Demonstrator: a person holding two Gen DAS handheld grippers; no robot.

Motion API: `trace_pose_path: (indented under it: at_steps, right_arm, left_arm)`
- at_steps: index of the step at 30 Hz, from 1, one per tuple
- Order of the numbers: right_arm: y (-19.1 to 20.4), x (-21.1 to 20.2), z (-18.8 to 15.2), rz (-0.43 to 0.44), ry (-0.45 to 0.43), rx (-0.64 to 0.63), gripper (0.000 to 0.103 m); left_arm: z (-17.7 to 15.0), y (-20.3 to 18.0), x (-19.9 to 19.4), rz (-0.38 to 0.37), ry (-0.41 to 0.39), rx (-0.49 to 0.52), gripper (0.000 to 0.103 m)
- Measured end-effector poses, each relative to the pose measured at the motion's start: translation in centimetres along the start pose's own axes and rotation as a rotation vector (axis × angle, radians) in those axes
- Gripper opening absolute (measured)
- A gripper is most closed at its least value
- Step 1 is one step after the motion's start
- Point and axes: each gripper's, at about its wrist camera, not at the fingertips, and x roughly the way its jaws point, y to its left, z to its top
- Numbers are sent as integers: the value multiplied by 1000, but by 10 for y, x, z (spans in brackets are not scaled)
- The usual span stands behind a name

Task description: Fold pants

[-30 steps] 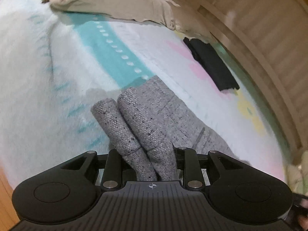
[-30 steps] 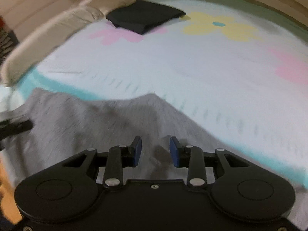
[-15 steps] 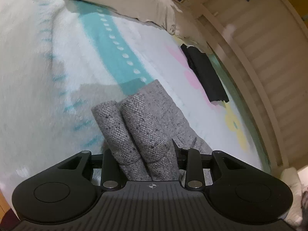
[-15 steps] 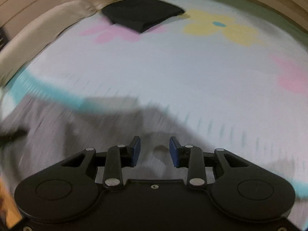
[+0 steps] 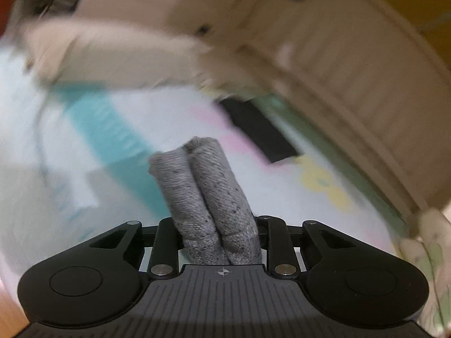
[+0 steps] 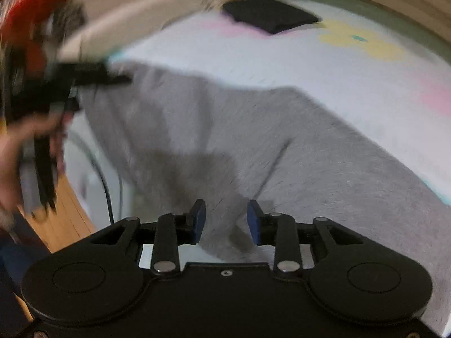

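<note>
The grey knit pants (image 6: 282,146) lie spread across the pastel blanket (image 6: 282,64) in the right wrist view. My left gripper (image 5: 217,225) has a bunched end of the pants (image 5: 203,180) between its fingers, two thick folds sticking out forward; its jaws are closing on the fabric. That gripper (image 6: 93,76) also shows blurred at the upper left of the right wrist view, lifting the pants' end. My right gripper (image 6: 225,219) hovers over the pants with its blue pads (image 6: 198,219) apart and nothing between them.
A folded black garment (image 5: 259,129) lies farther back on the blanket, near a beige pillow (image 5: 118,56) and the slatted bed frame (image 5: 366,84). A person's hand (image 6: 17,163), a dark cable (image 6: 104,174) and wooden floor (image 6: 64,211) show at the bed's left edge.
My left gripper has risen with the pants' end, lifting it clear of the blanket. My right gripper has slid sideways over the pants, bringing the left gripper and a hand into its view.
</note>
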Motion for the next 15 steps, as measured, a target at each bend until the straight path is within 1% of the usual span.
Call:
trace_pose_path:
  at_steps: [2,3,5,7,9,11,12,13,14,15]
  right_arm:
    - [-27,-17,5,-48,-30,40,43]
    - [-42,-26,6,-87,-47,52,44]
    - [-71,-38,4,-153,-62,84,45]
    - [-101,-47,0,-203,-54,142,45]
    - [-129,-54,-4,-247,-42,228,45]
    - [-157,-62,-11,-266,-54,314,45]
    - [-172,-67,-16,-274,-58,363,45]
    - [-179,-72,-19,-282,-56,393,45]
    - [-193,-77,-24,-302,-54,433,45]
    - [-202,-83,-30,-321,-55,464,46]
  left_arm:
    - [4,-35,-19,-35,-48,92,24]
    - [5,-55,-28,-56,-69,143,24]
    - [0,-103,-45,-105,-104,259,24]
    - [-16,-149,-55,-147,-123,376,24]
    - [-44,-193,-54,-195,-103,484,25]
    - [-80,-231,-43,-254,-25,565,25]
    - [-103,-249,-33,-275,35,603,26]
    - [-123,-262,-24,-295,99,632,28]
    - [-143,-274,-14,-328,184,652,31]
    - [-161,-283,-4,-362,274,664,31]
